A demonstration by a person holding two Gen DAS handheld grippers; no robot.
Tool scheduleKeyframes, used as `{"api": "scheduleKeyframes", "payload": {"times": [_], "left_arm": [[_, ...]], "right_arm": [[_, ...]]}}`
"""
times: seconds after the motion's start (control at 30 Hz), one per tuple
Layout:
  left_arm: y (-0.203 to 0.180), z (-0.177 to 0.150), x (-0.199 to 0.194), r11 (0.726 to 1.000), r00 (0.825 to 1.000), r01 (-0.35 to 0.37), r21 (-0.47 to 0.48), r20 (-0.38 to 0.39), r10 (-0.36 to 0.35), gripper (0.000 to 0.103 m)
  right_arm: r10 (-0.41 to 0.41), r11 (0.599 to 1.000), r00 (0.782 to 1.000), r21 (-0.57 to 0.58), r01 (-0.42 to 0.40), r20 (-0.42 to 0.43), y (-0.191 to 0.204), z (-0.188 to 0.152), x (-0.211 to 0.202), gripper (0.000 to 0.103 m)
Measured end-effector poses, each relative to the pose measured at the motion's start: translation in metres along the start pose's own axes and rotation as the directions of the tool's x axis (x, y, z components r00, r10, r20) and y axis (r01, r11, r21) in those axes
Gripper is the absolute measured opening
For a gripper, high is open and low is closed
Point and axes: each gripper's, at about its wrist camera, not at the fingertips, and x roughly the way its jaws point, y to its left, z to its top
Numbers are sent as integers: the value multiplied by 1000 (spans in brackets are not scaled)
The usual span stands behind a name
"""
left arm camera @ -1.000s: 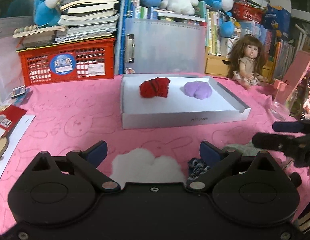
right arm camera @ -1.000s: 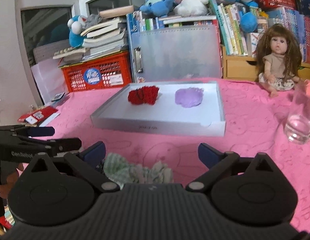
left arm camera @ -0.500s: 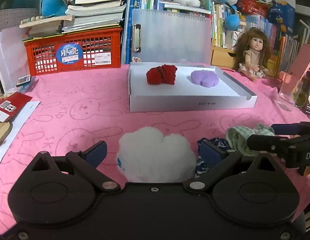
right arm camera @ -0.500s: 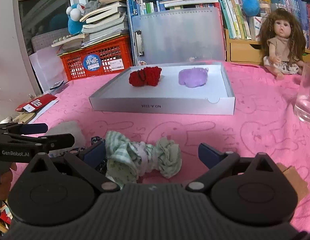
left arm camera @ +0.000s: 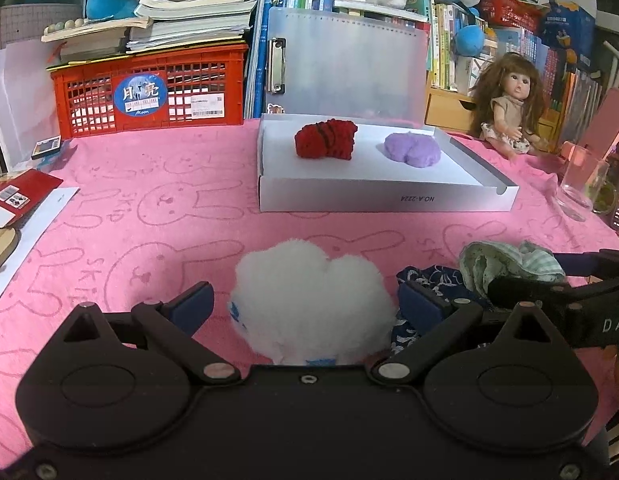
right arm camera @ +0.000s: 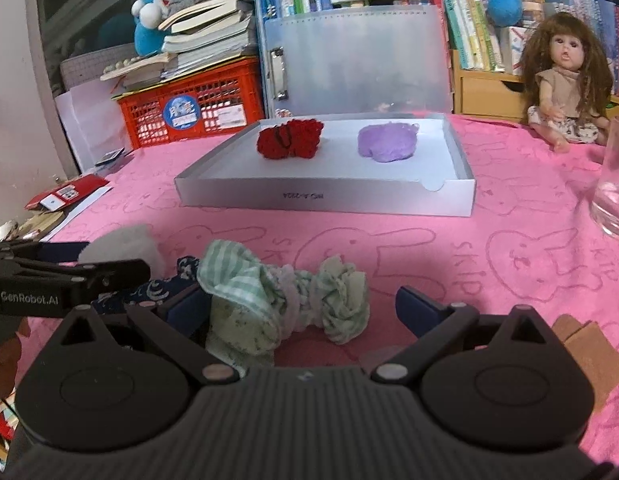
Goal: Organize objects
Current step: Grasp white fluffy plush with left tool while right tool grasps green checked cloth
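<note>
- Grippers first: our left gripper (left arm camera: 305,306) has its fingers spread wide on either side of a white fluffy bundle (left arm camera: 313,304), not pinching it; the bundle lies on the pink cloth (left arm camera: 149,216) near the front edge.
- Our right gripper (right arm camera: 301,306) is spread too, with a green checked bundle (right arm camera: 285,300) lying on the cloth between its fingers; we cannot tell whether the left finger touches the fabric.
- A dark blue patterned bundle (left arm camera: 433,280) sits between the white one and the green one, touching both as far as we can see.
- In the left view the right gripper comes in from the right edge, just beside the green bundle.
- A white tray (left arm camera: 381,200) lies flat toward the middle of the cloth, well apart from the three bundles.
- Inside the tray, a red bundle (left arm camera: 326,145) rests near its far left corner, and a purple bundle (left arm camera: 412,151) lies beside it, apart, toward the far right.
- A glass (right arm camera: 613,184) stands upright at the right edge of the cloth.
- A doll (right arm camera: 565,80) sits at the far right corner.
- A red crate (left arm camera: 149,88) with stacked books (left arm camera: 189,16) on top stands at the far edge, left of the tray.
</note>
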Motion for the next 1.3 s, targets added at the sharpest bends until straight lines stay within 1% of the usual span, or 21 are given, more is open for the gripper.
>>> {"api": "scheduleKeyframes", "payload": {"times": [0.13, 0.4, 0.53, 0.63, 0.7, 0.83, 0.93, 1.0, 1.07, 1.13, 1.2, 1.27, 1.3], "left_arm": [[2, 0, 1, 1000, 1000, 9, -13, -3, -10, 98], [2, -2, 2, 999, 1000, 16, -28, -4, -16, 97], [3, -4, 3, 999, 1000, 24, -38, -6, -24, 95], [4, -4, 3, 998, 999, 34, -45, -9, -35, 92], [4, -4, 3, 998, 999, 46, -47, -10, -47, 87], [2, -4, 3, 998, 999, 47, -41, -7, -47, 86], [2, -4, 2, 998, 999, 43, -47, -4, -44, 83], [2, -4, 2, 999, 1000, 30, -42, 1, -30, 76], [2, -4, 1, 999, 1000, 29, -40, -2, -29, 75], [3, -4, 0, 999, 1000, 31, -40, 0, -31, 74], [2, -4, -1, 999, 1000, 29, -36, 3, -28, 73], [1, -3, -1, 999, 1000, 24, -37, 5, -24, 72], [1, -3, -1, 999, 1000, 23, -36, 6, -22, 72]], "right_arm": [[6, 1000, 1000, 15, -6, 4, -1, 0, -1, 102], [3, 1000, 1000, -3, -3, 3, 4, -2, 1, 102], [2, 1000, 1000, 8, -2, 2, 4, -3, 2, 102], [2, 1000, 1000, 19, -2, -4, 3, -3, 3, 101], [6, 1000, 1000, 22, -6, -10, 3, -3, 3, 100], [10, 1000, 1000, 22, -10, -9, 3, -4, 3, 97], [11, 1000, 1000, 20, -11, -14, 4, -4, 3, 94], [14, 1000, 1000, 18, -13, -15, 5, -4, 2, 91], [11, 1000, 1000, 14, -11, -15, 6, -4, 2, 89], [12, 1000, 1000, 13, -12, -20, 7, -4, 3, 84], [15, 1000, 1000, 15, -15, -23, 8, -4, 3, 77], [11, 1000, 1000, 10, -11, -19, 9, -5, 3, 73], [9, 1000, 1000, 10, -9, -18, 10, -4, 2, 69]]}}
